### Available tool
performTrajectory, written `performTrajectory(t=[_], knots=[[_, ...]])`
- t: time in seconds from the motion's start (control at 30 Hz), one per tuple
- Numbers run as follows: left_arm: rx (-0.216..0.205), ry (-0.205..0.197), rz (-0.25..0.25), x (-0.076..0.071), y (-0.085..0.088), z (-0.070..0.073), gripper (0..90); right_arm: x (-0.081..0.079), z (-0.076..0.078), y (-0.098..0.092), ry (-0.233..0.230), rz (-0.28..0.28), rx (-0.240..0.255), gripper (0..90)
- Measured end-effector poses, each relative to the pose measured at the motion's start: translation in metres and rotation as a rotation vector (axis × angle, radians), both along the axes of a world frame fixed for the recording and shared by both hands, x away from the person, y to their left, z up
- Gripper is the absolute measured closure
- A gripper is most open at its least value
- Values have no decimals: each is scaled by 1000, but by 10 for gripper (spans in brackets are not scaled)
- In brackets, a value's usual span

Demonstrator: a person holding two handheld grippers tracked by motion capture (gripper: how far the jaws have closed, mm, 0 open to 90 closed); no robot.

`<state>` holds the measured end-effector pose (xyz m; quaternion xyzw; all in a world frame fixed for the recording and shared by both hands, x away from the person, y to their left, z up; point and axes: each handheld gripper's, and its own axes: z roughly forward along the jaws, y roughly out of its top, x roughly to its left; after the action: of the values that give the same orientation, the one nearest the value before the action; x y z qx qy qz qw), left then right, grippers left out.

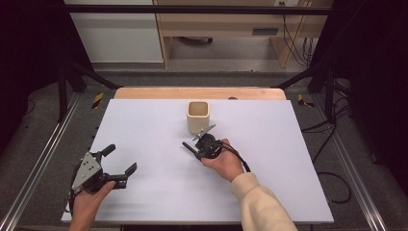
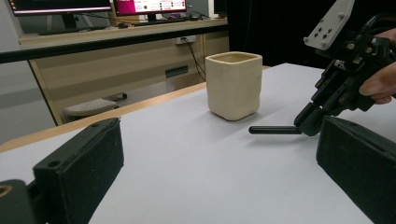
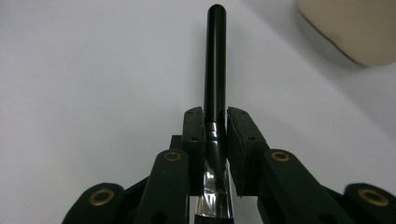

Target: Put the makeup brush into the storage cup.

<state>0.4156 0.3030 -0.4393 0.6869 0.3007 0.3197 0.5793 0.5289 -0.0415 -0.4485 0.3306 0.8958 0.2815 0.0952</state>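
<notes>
The right gripper point(image 1: 192, 148) is seen closed tight on a slim black brush handle point(image 3: 215, 60); in the right gripper view the two jaws are pressed against the handle's lower end, where a silver ferrule point(image 3: 215, 193) is clamped between them, and the handle runs straight out ahead of the jaws, its rounded end well beyond them. In the left gripper view the same handle point(image 2: 274, 130) is observed lying level, low over the white surface point(image 2: 196, 158), whether touching it or just above cannot be told, with the right gripper point(image 2: 308, 123) at its right end. A cream square cup point(image 1: 198, 116) is noted just beyond and slightly to the right of the right gripper; in the right gripper view only its lower corner point(image 3: 355, 28) is caught at the upper right. The left gripper point(image 1: 120, 168) is recorded wide open with nothing between its jaws, resting low on the surface, well apart to the left of the right gripper. From the left gripper view the cup's full front point(image 2: 233, 84) and open rim are visible ahead of the jaws, whereas the high view gives its inside from above.
</notes>
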Motion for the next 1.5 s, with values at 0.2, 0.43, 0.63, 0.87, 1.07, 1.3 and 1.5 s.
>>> performTrajectory(t=[0.2, 0.43, 0.63, 0.87, 1.07, 1.3, 1.5], knots=[[16, 2, -5, 0, -3, 0, 2, -4, 7, -14, -13, -5, 38, 779], [35, 3, -14, -1, -6, -1, 2, -10, 12, -32, -37, 9, 60, 779], [43, 16, -16, -4, -13, -2, 2, -19, 18, -42, -56, 68, 58, 779], [116, 2, -40, -11, -30, -1, 6, -27, 27, -57, -66, 84, 65, 778], [200, 20, -87, -14, -54, -3, 8, -31, 29, -69, -57, 97, 58, 779], [311, -5, -157, -21, -83, -1, 13, -28, 30, -80, -48, 90, 29, 779], [328, -14, -195, -18, -100, 4, 14, -24, 38, -83, -45, 107, 15, 778]])
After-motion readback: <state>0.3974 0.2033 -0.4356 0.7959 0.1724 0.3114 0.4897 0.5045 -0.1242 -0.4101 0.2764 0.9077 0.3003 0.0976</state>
